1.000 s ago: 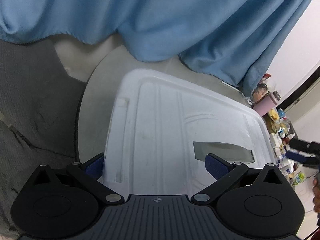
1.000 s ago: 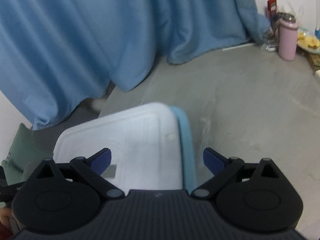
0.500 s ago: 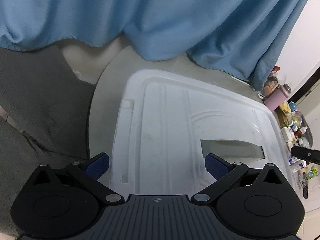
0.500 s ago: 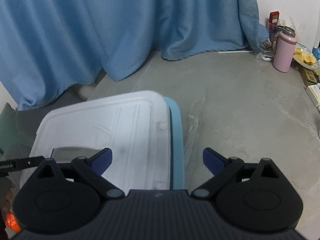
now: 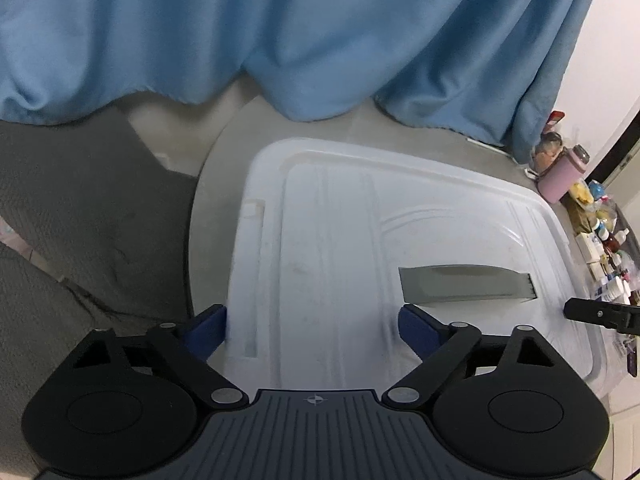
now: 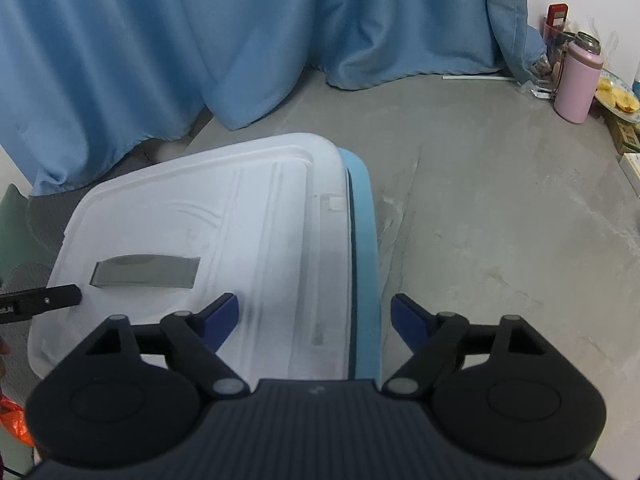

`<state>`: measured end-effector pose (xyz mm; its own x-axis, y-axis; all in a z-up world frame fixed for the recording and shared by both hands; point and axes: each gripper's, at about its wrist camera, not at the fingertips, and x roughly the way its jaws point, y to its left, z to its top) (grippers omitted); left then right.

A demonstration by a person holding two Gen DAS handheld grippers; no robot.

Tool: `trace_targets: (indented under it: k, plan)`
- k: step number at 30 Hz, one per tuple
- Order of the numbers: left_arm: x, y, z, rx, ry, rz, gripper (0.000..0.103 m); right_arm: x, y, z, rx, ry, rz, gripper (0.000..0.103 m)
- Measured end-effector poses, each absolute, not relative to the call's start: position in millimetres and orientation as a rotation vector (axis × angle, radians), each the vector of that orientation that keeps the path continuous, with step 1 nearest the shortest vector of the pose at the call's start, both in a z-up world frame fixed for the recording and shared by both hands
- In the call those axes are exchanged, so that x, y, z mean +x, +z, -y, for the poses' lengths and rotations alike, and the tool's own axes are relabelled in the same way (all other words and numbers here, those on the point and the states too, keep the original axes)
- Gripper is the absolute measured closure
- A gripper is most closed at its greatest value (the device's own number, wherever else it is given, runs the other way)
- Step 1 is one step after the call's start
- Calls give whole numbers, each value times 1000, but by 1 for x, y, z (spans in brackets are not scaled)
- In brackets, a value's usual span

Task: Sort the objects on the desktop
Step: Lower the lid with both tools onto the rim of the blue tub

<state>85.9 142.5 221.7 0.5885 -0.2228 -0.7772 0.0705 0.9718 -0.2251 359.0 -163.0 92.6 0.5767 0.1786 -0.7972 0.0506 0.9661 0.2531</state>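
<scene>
- Storage box lid [image 5: 400,248]: white moulded plastic, ribbed, with a grey recessed handle slot [image 5: 466,284]; it sits on a pale blue box [image 6: 362,256] on the grey round table [image 6: 500,240], near the table's left rim.
- Left gripper [image 5: 312,330]: straddles the lid's left edge strip, blue pads to either side. The jaws have just been closing, with the lid edge between them; firm contact cannot be told, so read as spread.
- Right gripper [image 6: 314,318]: straddles the lid's right edge and the blue box rim. The jaws have just been closing here too, and a gap shows at the right pad, so nothing is pinched yet.
- Surroundings: blue curtain [image 6: 200,40] behind; pink flask [image 6: 578,80] and small clutter far right.
- Hazard, judged: the smooth, shallow rim may slip from the pads if clamped unevenly.
- Hazard, judged: the right pads could catch the box along with the lid, dragging the whole box.
- Hazard, judged: unequal lifting would tilt or flex the lid.
</scene>
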Motion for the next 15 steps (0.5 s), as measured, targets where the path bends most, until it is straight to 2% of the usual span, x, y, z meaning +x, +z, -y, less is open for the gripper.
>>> trace_targets:
  k: [15]
  plan:
    - [88, 214, -131, -173, -214, -933, 16, 355, 91, 172, 282, 26, -954, 24]
